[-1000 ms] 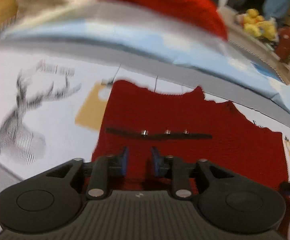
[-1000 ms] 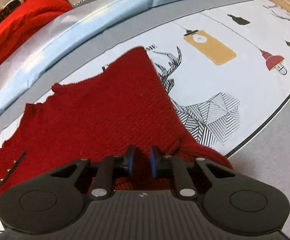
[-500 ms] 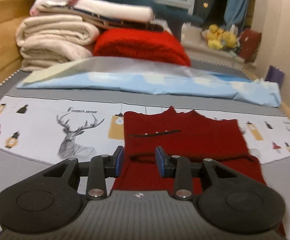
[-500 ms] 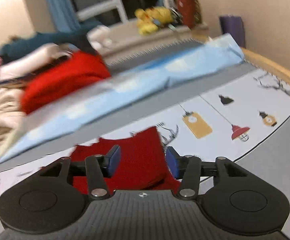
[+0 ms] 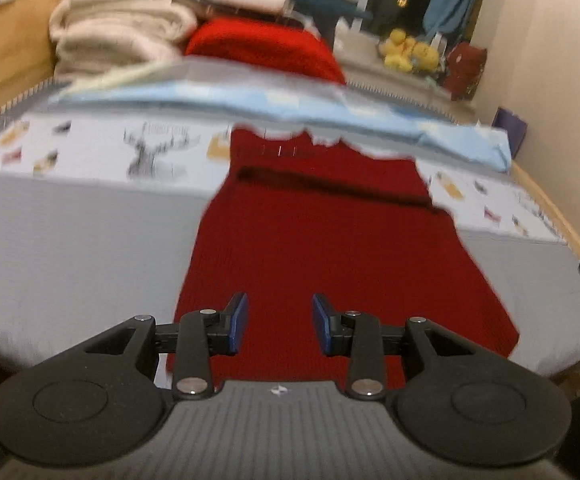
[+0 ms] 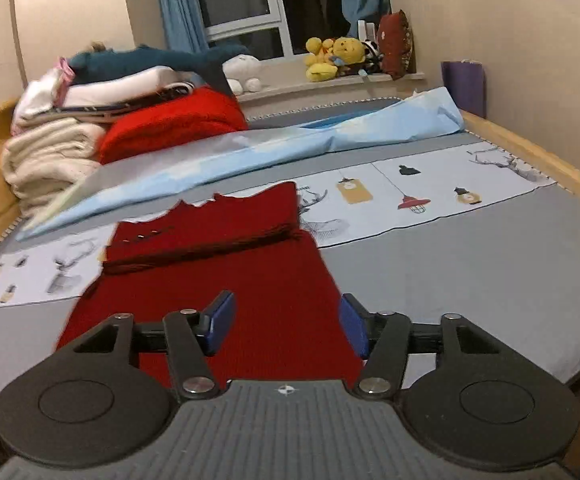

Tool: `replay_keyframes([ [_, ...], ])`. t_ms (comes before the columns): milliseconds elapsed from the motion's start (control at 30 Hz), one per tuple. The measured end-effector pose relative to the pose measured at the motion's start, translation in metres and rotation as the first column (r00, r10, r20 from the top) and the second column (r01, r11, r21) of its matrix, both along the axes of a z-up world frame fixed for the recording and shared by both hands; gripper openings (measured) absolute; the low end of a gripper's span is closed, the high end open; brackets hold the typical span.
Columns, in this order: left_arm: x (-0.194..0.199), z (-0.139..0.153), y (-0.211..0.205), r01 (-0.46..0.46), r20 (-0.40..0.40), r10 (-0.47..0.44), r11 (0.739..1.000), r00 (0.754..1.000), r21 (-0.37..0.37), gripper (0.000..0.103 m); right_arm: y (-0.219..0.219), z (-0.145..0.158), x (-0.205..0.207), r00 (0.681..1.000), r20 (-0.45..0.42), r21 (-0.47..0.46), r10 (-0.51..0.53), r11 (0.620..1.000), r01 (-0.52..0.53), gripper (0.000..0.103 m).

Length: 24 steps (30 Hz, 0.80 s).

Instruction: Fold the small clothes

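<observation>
Left wrist view shows you the left gripper (image 5: 278,322) with its two blue pads (image 5: 237,322) standing apart and nothing between them; it holds nothing. It hangs over the near end of the dark red knitted garment (image 5: 322,248), which lies flat on the grey bed cover (image 5: 82,248). The far part of the garment reaches onto the white printed strip (image 5: 102,152), and a dark crosswise line shows on the cloth there. This picture is a little blurred, so you cannot read the fine details of the far edge.

In the right wrist view your right gripper (image 6: 286,328) is also spread wide, the pads (image 6: 220,322) well apart and empty. The same red garment (image 6: 250,280) lies under it. Here you see that the far part is folded over, with a thick fold edge (image 6: 206,250) running across the cloth. The right border of the garment passes just beside the right pad.

Behind the garment lies a light blue sheet (image 6: 290,148), then a stack of folded textiles (image 6: 90,120) with a bright red blanket (image 6: 174,124) beside it. Yellow plush toys (image 6: 332,58) sit on the window sill.
</observation>
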<state>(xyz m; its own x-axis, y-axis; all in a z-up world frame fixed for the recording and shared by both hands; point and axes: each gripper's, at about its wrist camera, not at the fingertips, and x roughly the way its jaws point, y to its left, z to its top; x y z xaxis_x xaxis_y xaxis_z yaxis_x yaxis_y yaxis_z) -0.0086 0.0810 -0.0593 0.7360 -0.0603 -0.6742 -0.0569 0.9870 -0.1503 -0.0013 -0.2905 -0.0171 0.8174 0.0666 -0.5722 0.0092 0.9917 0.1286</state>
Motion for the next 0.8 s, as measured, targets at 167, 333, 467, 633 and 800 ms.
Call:
replay_keyframes([
  [167, -0.003, -0.044, 0.011, 0.025, -0.038, -0.022, 0.998, 0.999, 0.058, 0.039, -0.016, -0.027, -0.014, 0.999, -0.054, -0.051, -0.003, 0.999, 0.000, 0.058],
  [333, 0.025, -0.075, 0.035, -0.032, -0.118, 0.041, 0.997, 0.992, 0.070, 0.039, -0.038, -0.074, 0.020, 0.971, -0.208, 0.013, -0.117, 0.992, 0.122, 0.048],
  [467, 0.042, -0.093, 0.054, -0.120, -0.179, 0.124, 0.992, 0.976, 0.037, 0.039, -0.044, -0.097, 0.043, 0.937, -0.293, 0.037, -0.191, 0.977, 0.210, 0.049],
  [633, 0.058, -0.102, 0.076, -0.192, -0.208, 0.183, 0.981, 0.961, -0.026, 0.049, -0.028, -0.115, 0.065, 0.933, -0.319, 0.017, -0.167, 0.983, 0.182, 0.049],
  [800, 0.070, -0.118, 0.085, -0.223, -0.257, 0.203, 0.974, 0.945, -0.049, 0.049, -0.029, -0.134, 0.082, 0.911, -0.366, 0.031, -0.191, 0.976, 0.217, 0.050],
])
